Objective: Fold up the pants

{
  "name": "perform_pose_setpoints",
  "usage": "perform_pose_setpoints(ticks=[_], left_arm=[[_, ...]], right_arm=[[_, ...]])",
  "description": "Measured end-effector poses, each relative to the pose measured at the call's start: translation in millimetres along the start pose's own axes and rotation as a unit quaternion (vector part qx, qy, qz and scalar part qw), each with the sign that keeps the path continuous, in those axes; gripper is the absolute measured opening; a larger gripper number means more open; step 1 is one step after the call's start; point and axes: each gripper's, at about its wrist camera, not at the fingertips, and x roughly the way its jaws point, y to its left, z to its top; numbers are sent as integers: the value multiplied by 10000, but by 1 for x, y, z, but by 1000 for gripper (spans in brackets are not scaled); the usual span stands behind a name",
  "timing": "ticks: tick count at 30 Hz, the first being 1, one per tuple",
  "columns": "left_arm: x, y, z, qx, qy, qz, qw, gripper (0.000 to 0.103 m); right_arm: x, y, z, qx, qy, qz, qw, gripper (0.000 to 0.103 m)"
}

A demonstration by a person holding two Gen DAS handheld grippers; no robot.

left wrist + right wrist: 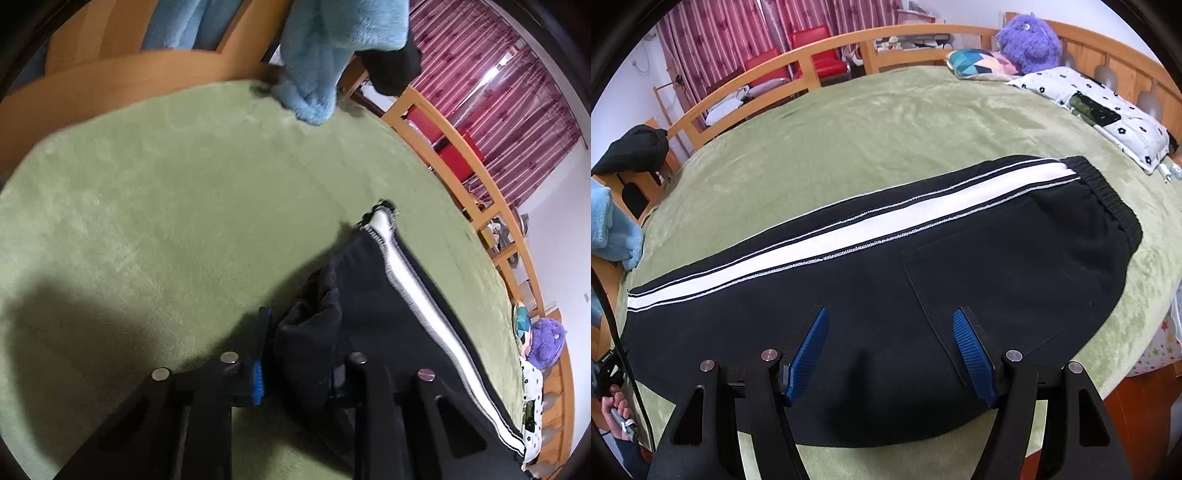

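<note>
Black pants (923, 266) with a white side stripe (812, 243) lie flat on the green bed cover, legs stacked, waistband (1108, 192) at the right, hems at the left. My right gripper (890, 354) is open just above the near edge of the pants, holding nothing. In the left wrist view my left gripper (295, 354) is shut on a bunched fold of the black pants (314, 325) near the hem end. The white stripe (413, 291) runs away to the right.
The green cover (147, 203) spreads over a wooden-railed bed (798, 62). A light blue fuzzy blanket (325, 55) hangs at the foot. Pillows (1100, 107) and a purple plush toy (1030, 37) sit at the head. Red chairs (816, 48) stand beyond the rail.
</note>
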Motion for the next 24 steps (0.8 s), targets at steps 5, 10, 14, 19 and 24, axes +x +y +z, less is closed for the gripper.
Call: perform_pose_setpoints(ticks=[5,10,14,19,24], left_arm=[[-41,-52,13,739,-357,168,9965,20],[-94,-166,-1,2604,-1104,558,9575,20],[-129,-261,-39,3730,-1440,240,9163,20],[-139,-370,-120,4518,-1002,-792,8830,20],[-106,-429,-218,4597,7,-1527,8748,21]], right_arm=[[-3,-2,-6,101,-20,171,9998,70],[-5,-3,-6,27,-207,406,9990,70],[-12,-14,-9,57,-394,509,9979,70],[-24,-43,-19,57,-593,455,9972,70],[-34,-85,-32,451,-655,543,9954,70]])
